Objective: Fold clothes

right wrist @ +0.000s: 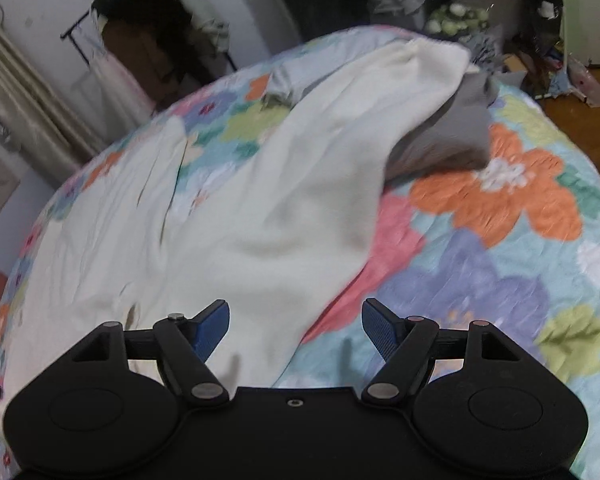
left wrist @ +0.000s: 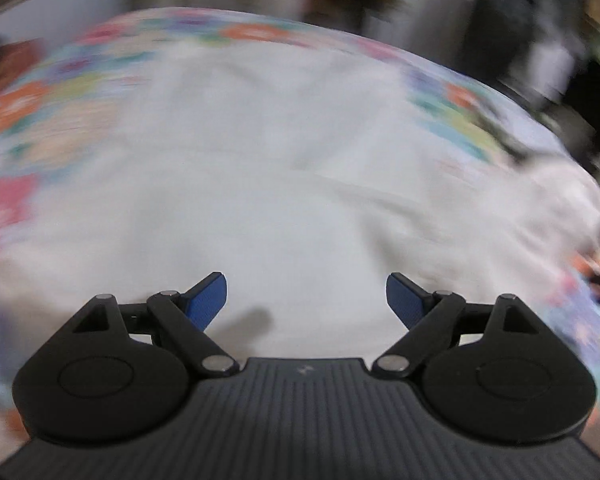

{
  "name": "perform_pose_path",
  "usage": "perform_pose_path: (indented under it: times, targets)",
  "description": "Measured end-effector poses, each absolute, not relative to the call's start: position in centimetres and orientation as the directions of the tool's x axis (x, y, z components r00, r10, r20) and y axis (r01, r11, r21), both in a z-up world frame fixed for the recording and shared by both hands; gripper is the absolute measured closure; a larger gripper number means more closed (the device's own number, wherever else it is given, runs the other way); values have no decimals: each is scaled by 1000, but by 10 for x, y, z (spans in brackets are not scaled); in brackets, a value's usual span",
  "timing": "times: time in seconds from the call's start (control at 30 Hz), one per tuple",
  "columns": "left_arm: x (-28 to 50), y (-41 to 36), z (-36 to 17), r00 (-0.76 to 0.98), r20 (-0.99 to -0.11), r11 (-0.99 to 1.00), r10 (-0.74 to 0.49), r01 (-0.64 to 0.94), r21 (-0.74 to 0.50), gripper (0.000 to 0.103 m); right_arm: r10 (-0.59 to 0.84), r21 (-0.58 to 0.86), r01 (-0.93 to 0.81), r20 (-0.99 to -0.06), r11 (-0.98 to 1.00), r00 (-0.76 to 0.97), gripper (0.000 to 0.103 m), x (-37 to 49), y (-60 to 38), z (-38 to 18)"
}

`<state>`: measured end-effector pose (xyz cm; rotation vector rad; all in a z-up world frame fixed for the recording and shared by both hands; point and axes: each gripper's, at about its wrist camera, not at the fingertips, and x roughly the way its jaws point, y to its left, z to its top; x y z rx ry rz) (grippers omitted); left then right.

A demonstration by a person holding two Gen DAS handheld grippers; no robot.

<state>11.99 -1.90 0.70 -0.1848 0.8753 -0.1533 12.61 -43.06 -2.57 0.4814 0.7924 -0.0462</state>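
A white garment [left wrist: 268, 184] lies spread on a floral bedspread [left wrist: 24, 104]; the left wrist view is blurred by motion. My left gripper [left wrist: 306, 300] is open and empty, just above the garment's near part. In the right wrist view the same white garment [right wrist: 260, 200] stretches away, with one long part [right wrist: 380, 92] running to the far side over a grey garment [right wrist: 448, 136]. My right gripper [right wrist: 296, 330] is open and empty, over the garment's near right edge where it meets the bedspread [right wrist: 500, 240].
A clothes rack [right wrist: 140, 40] with hanging clothes stands beyond the bed by the wall. Clutter and bags [right wrist: 520, 40] lie on the wooden floor [right wrist: 588, 120] at the far right. Another small grey cloth [right wrist: 284, 84] lies on the bed's far side.
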Motion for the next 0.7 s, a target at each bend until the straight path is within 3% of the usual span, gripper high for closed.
perform_pose_path:
  times: [0.1, 0.17, 0.37, 0.53, 0.6, 0.67, 0.7]
  targets:
    - [134, -87, -1, 591, -706, 920, -390, 221, -324, 16, 152, 473, 229, -637, 851, 755, 25, 129, -450, -31]
    - [142, -131, -9, 569, -688, 893, -450, 281, -351, 16, 171, 529, 220, -592, 820, 788, 25, 131, -464, -35]
    - [162, -239, -46, 549, -718, 887, -428, 407, -218, 16, 137, 665, 218, -439, 714, 888, 25, 137, -510, -45]
    - [173, -266, -74, 511, -778, 907, -365, 385, -172, 18, 101, 703, 244, -410, 669, 907, 26, 160, -528, -60]
    - [173, -268, -79, 511, -784, 911, -353, 378, -164, 18, 91, 701, 234, -393, 674, 915, 36, 166, -531, -62]
    - [174, -271, -84, 510, -789, 913, -342, 378, -152, 18, 119, 738, 216, -372, 639, 921, 63, 174, -532, -68]
    - [175, -274, -83, 507, -793, 910, -338, 390, -139, 18, 134, 759, 216, -370, 614, 919, 65, 178, -531, -72]
